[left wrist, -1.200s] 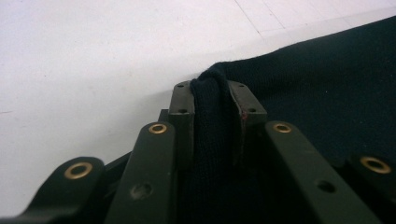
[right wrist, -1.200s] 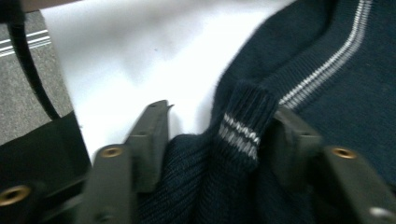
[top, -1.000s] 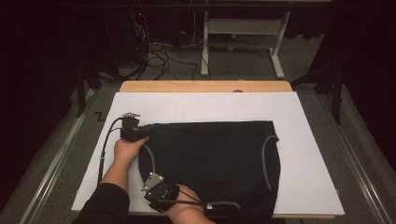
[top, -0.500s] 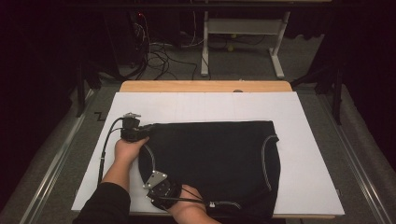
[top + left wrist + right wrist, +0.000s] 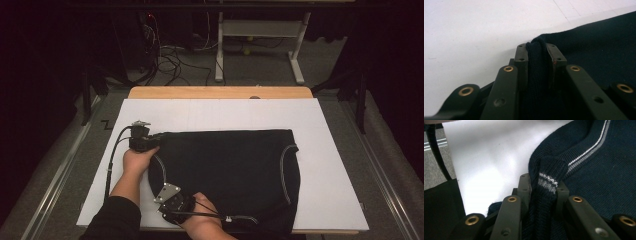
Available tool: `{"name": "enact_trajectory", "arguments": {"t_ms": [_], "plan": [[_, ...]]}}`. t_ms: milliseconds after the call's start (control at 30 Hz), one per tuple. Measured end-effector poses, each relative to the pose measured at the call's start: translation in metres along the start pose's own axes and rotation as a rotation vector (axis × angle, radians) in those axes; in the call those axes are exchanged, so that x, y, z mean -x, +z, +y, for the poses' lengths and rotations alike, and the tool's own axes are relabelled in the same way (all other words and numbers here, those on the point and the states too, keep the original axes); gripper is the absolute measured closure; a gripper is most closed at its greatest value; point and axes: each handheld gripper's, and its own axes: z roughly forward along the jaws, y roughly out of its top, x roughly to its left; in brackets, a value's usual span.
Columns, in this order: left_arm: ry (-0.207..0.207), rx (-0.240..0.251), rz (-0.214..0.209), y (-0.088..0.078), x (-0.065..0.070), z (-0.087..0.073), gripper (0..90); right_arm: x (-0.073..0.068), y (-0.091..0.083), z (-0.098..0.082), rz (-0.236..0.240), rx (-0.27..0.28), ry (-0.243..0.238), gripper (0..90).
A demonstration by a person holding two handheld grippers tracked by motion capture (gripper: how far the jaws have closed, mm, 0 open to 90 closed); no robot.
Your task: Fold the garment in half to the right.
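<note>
Dark navy knitted sweater (image 5: 227, 175): soft, limp, likely to sag; best held at edges. Left gripper (image 5: 537, 51) clamped on plain hem, right gripper (image 5: 544, 185) clamped on striped ribbing.

One table (image 5: 220, 92) carries one white board (image 5: 215, 116). On the board lies one dark knit garment (image 5: 230, 170) (navy, with a pale stripe near its edge). Two claws are at the garment's left side: the left claw (image 5: 150, 137) at its far corner, the right claw (image 5: 162, 197) at its near corner. Two hands hold them.
</note>
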Motion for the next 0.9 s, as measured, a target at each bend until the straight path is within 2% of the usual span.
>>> {"name": "enact_trajectory", "arguments": {"t_ms": [167, 300, 433, 667, 800, 900], "plan": [[-0.012, 0.009, -0.004, -0.001, 0.0, 0.001, 70.7, 0.0, -0.003, -0.001, -0.008, 0.03, -0.009, 75.5], [-0.035, 0.059, -0.009, -0.005, 0.0, 0.0, 72.4, 0.0, -0.007, 0.0, -0.012, 0.052, -0.006, 75.7], [-0.034, 0.095, 0.014, -0.007, 0.004, -0.001, 73.2, 0.0, -0.012, 0.001, -0.021, 0.082, 0.004, 75.8], [-0.039, 0.127, 0.026, -0.009, 0.008, -0.002, 73.6, 0.0, -0.022, 0.002, -0.033, 0.114, -0.002, 75.8], [-0.076, 0.16, 0.011, -0.01, 0.008, -0.002, 73.7, 0.001, -0.025, 0.002, -0.033, 0.126, 0.005, 75.8], [-0.07, 0.174, 0.017, -0.011, 0.01, -0.002, 73.7, 0.001, -0.027, 0.002, -0.037, 0.132, 0.007, 75.8]]}}
